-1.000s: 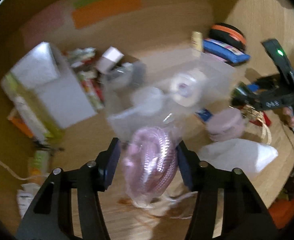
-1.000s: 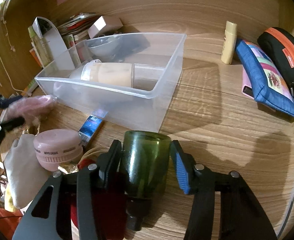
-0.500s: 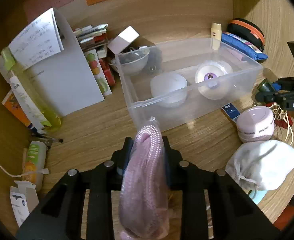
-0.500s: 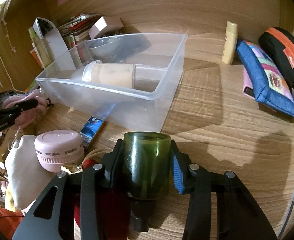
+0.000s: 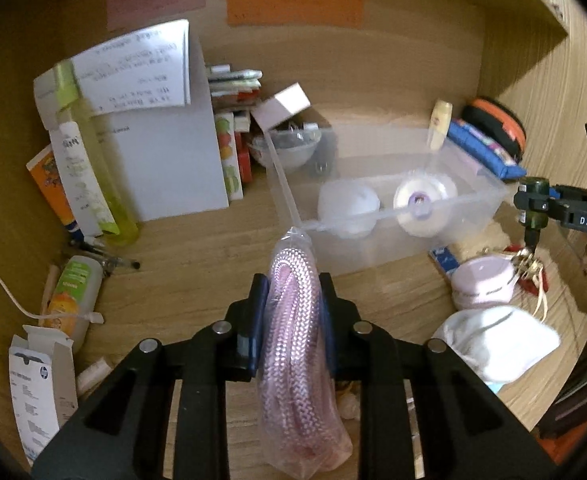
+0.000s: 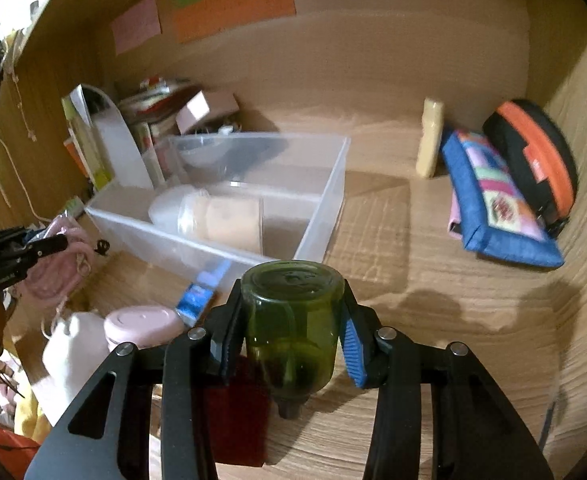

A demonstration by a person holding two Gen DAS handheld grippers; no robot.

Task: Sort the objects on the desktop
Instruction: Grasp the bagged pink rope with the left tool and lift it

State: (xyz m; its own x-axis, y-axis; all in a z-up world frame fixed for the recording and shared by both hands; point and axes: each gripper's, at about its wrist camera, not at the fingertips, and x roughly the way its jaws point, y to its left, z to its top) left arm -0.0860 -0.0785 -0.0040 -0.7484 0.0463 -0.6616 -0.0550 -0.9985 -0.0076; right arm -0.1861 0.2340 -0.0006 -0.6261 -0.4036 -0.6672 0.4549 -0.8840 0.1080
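Left gripper (image 5: 291,300), seen from its own wrist camera, is clamped narrow on a pink braided cord in a clear bag (image 5: 297,344), whose long axis runs along the fingers, the knotted bag tip pointing forward at the near corner of the clear plastic bin (image 5: 377,248). That bin lies just ahead and slightly to the right, so this hand is the nearer of the two to its near-left corner; a white tape roll (image 5: 423,202) and a white round lump (image 5: 347,206) already lie inside, leaving free floor toward the far wall. A pink round tin (image 5: 483,282) and a white cloth pouch (image 5: 497,342) sit to the right of the bin front, off the straight path. The near wall itself is what the bag must clear, I judge. From the right wrist camera, the right gripper (image 6: 291,320) holds a green glass bottle (image 6: 291,320) between its pads, base forward and neck toward the camera, its axis in line with the fingers. The bin stands ahead and to the left, its near right corner closest. A small blue box (image 6: 201,296) leans by the bin's front wall, and a blue patchwork pouch (image 6: 497,204) lies well apart to the right.
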